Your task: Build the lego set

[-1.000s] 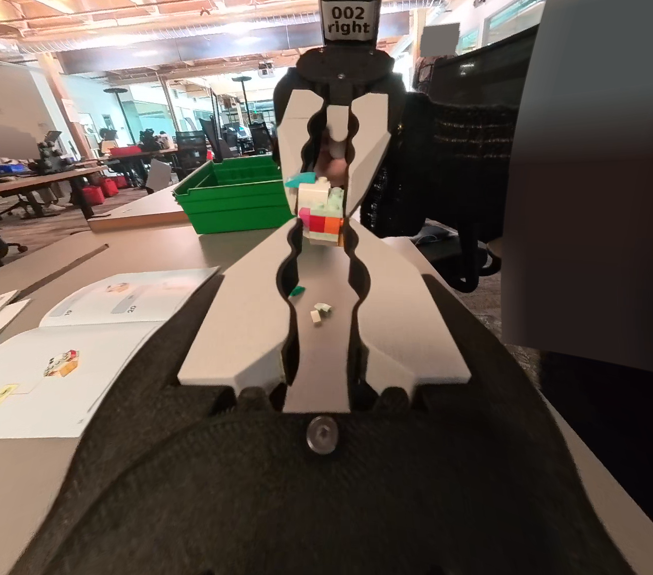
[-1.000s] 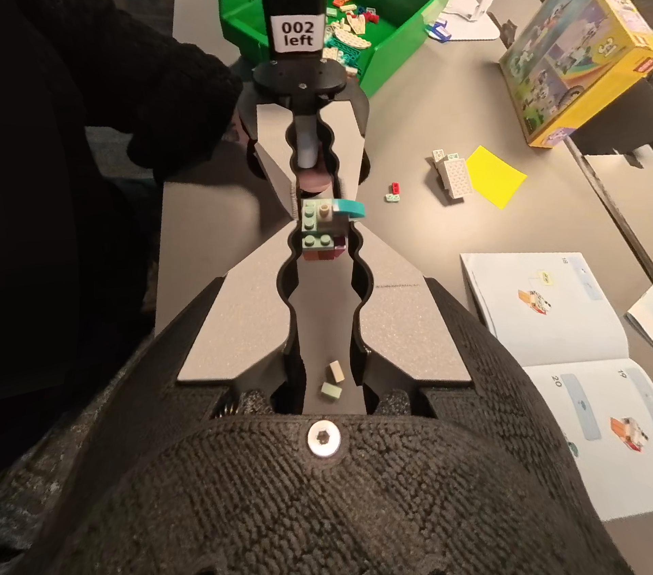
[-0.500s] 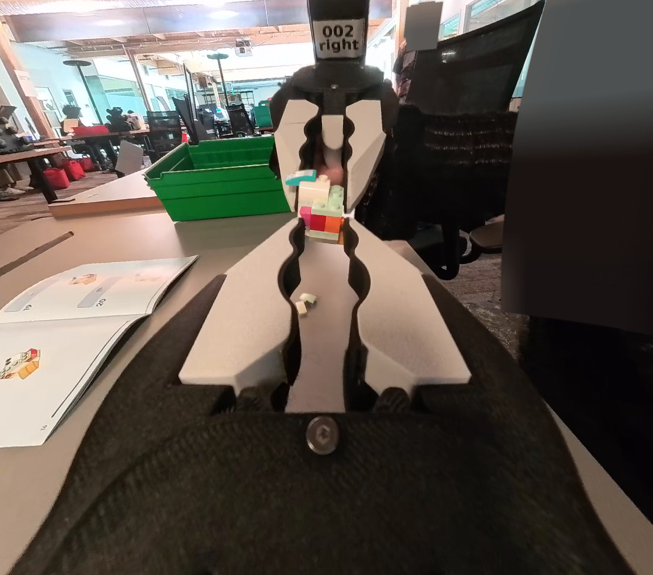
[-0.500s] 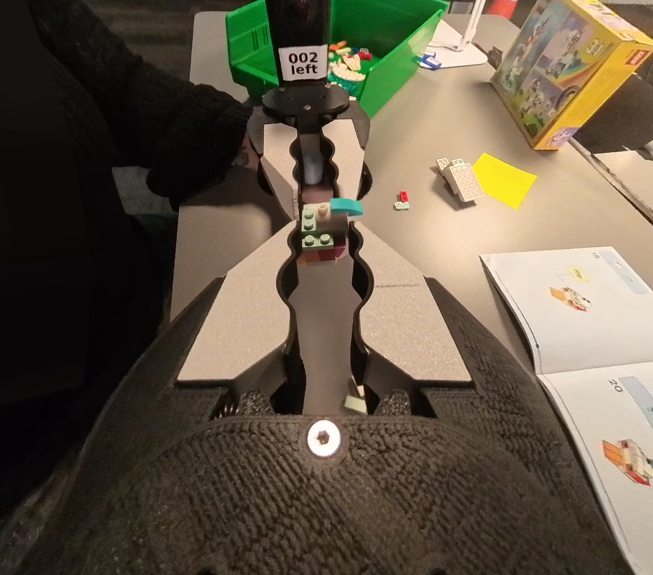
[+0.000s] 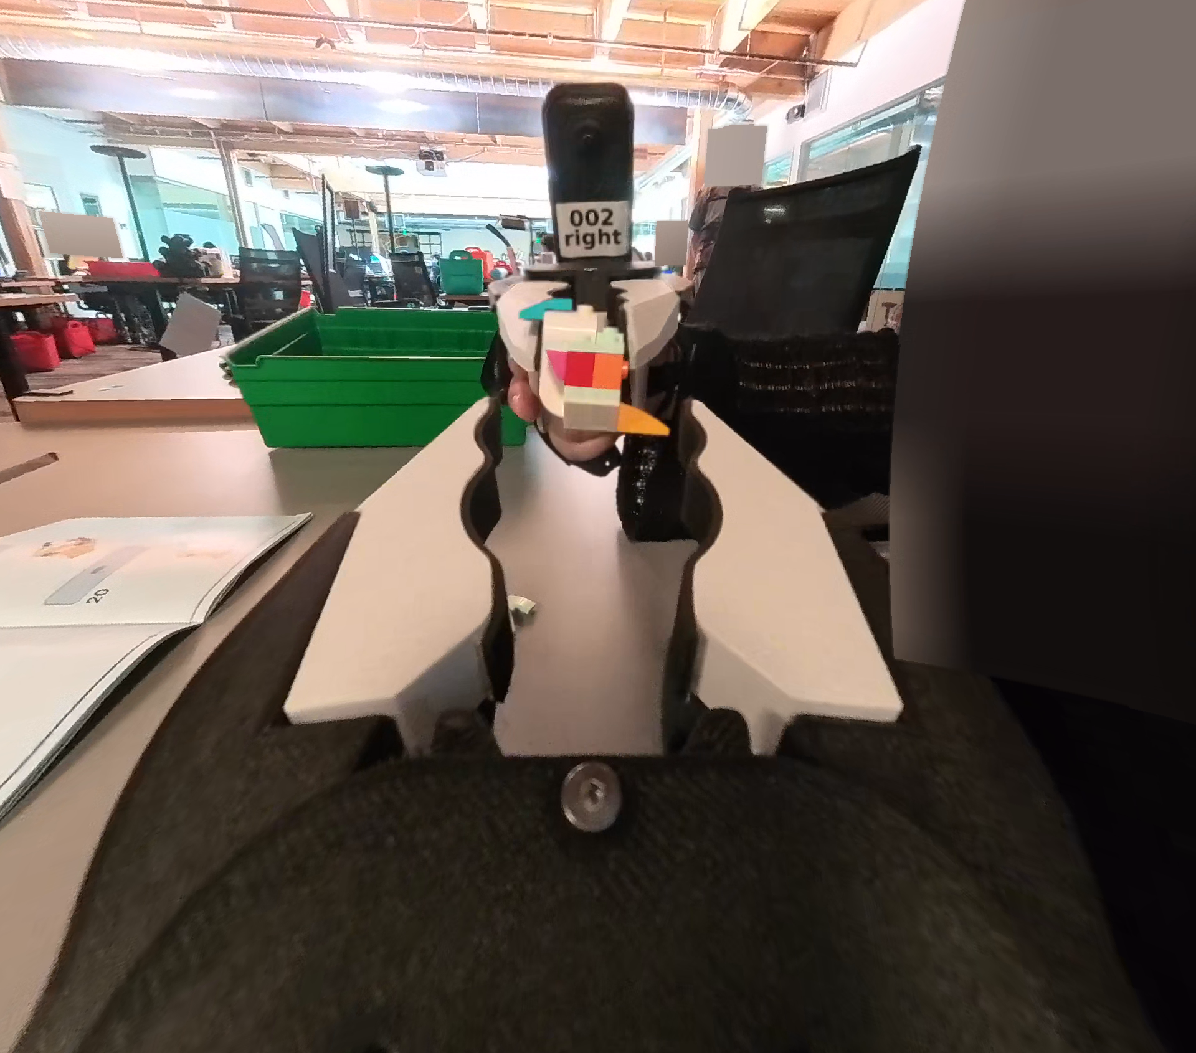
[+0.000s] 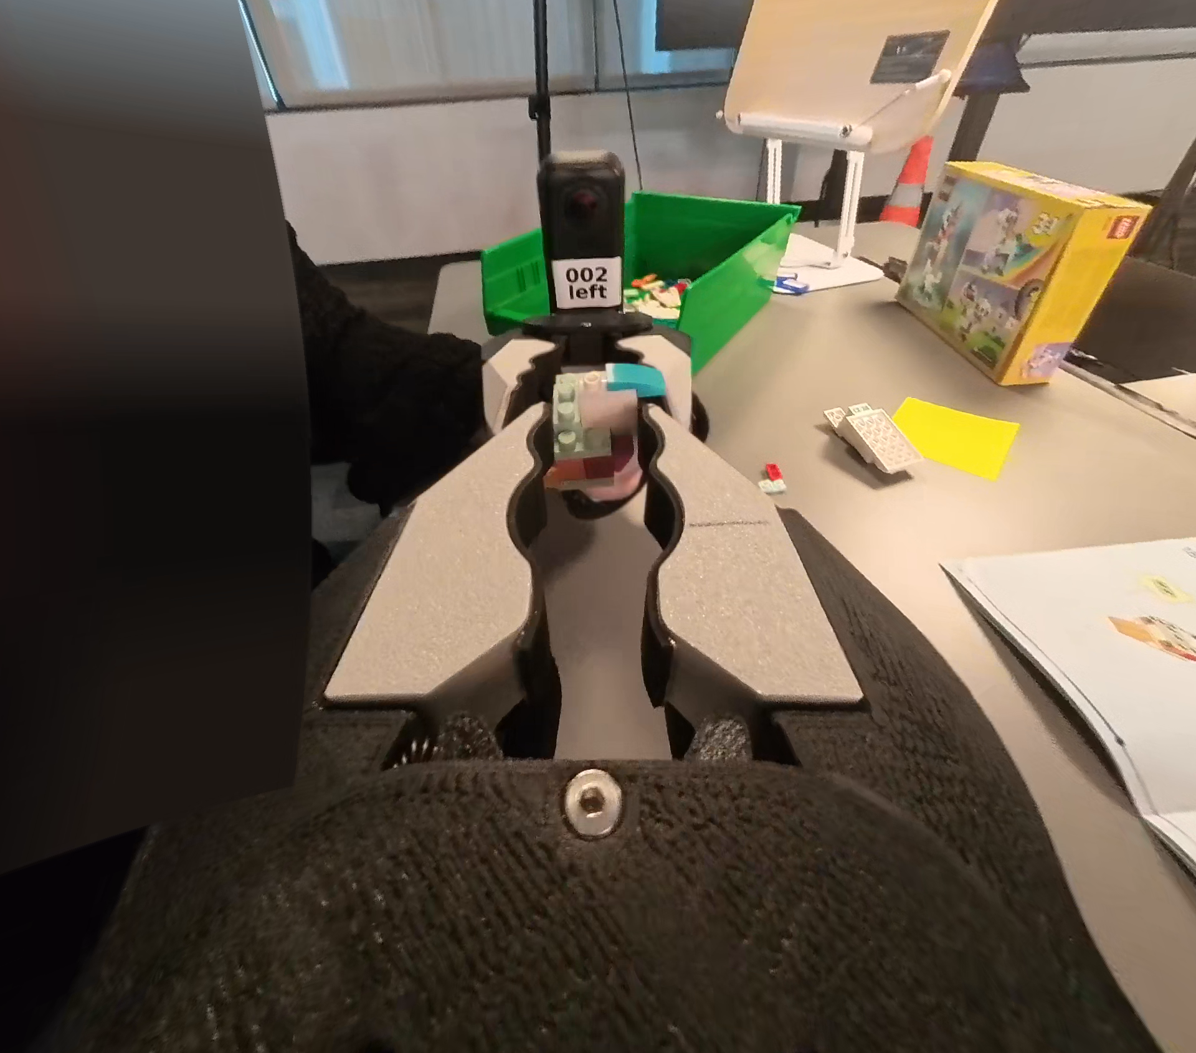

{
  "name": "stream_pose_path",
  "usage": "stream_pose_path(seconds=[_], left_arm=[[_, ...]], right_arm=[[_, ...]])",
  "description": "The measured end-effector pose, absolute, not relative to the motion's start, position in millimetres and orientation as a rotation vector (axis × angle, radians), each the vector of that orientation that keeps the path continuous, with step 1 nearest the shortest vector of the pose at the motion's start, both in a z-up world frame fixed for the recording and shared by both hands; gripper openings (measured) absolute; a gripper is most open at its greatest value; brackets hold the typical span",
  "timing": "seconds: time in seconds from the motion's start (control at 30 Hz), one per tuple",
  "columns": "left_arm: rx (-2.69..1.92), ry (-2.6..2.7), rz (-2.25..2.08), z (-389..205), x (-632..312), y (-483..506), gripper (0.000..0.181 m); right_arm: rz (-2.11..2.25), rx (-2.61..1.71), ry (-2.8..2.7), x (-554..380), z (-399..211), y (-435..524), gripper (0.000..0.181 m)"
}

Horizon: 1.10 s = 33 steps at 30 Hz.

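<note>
Above the bench [image 6: 841, 375], the right claw [image 6: 592, 439] is closed on the small lego build [image 6: 586, 427], holding it clear of the surface. Left claw [image 5: 592, 427] stands parted, tips just short of the build [image 5: 592, 375], gripping nothing. Green bin [image 6: 731, 278] sits behind; instruction booklet [image 6: 1068, 634] lies open nearby.

My table [image 6: 809, 375], grey, carries: green bin [image 6: 731, 278] of loose bricks, yellow set box [image 6: 1022, 271], yellow paper [image 6: 951, 436], small grey brick assembly [image 6: 874, 433], open instruction booklet [image 6: 1100, 653].
</note>
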<state>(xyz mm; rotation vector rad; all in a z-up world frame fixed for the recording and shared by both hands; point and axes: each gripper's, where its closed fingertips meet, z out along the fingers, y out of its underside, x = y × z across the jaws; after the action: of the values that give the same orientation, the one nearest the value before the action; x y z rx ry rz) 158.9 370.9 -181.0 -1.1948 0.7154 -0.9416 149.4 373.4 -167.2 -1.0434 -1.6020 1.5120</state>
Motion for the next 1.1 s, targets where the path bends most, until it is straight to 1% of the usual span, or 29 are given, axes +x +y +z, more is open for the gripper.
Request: stream_pose_path(seconds=[0.2,0.23,0.27,0.47,0.5,0.57,0.6,0.67,0.73,0.8,0.93,1.1], left_arm=[[-1.215,0.746,-0.933,-188,170,370,0.052],[-1.211,0.745,-0.926,-188,171,370,0.050],[-1.203,0.747,-0.916,-187,171,369,0.043],[-1.211,0.733,-0.916,-187,168,372,0.042],[-1.214,0.725,-0.913,-187,166,373,0.042],[-1.226,0.700,-0.897,-188,161,378,0.042],[-1.229,0.681,-0.897,-187,157,381,0.042],[-1.227,0.637,-0.911,-184,149,384,0.042],[-1.222,0.604,-0.931,-181,142,386,0.042],[-1.220,0.591,-0.957,-180,139,387,0.042],[-1.221,0.580,-1.016,-179,139,386,0.042],[-1.231,0.592,-1.046,-182,142,384,0.042]], right_arm=[[1.559,-1.049,-1.578,146,-170,370,0.023],[1.567,-1.052,-1.578,146,-170,370,0.023],[1.580,-1.054,-1.576,145,-170,369,0.023],[1.604,-1.083,-1.541,142,-169,372,0.024],[1.598,-1.093,-1.540,142,-169,373,0.027],[1.534,-1.119,-1.533,145,-168,384,0.041],[1.462,-1.145,-1.533,147,-170,394,0.043],[1.180,-1.250,-1.651,157,-197,420,0.043],[0.861,-1.381,-1.887,175,-244,440,0.037],[0.699,-1.454,-2.090,191,-279,443,0.033],[0.587,-1.466,-2.289,198,-308,441,0.026],[0.561,-1.470,-2.365,193,-320,444,0.019]])
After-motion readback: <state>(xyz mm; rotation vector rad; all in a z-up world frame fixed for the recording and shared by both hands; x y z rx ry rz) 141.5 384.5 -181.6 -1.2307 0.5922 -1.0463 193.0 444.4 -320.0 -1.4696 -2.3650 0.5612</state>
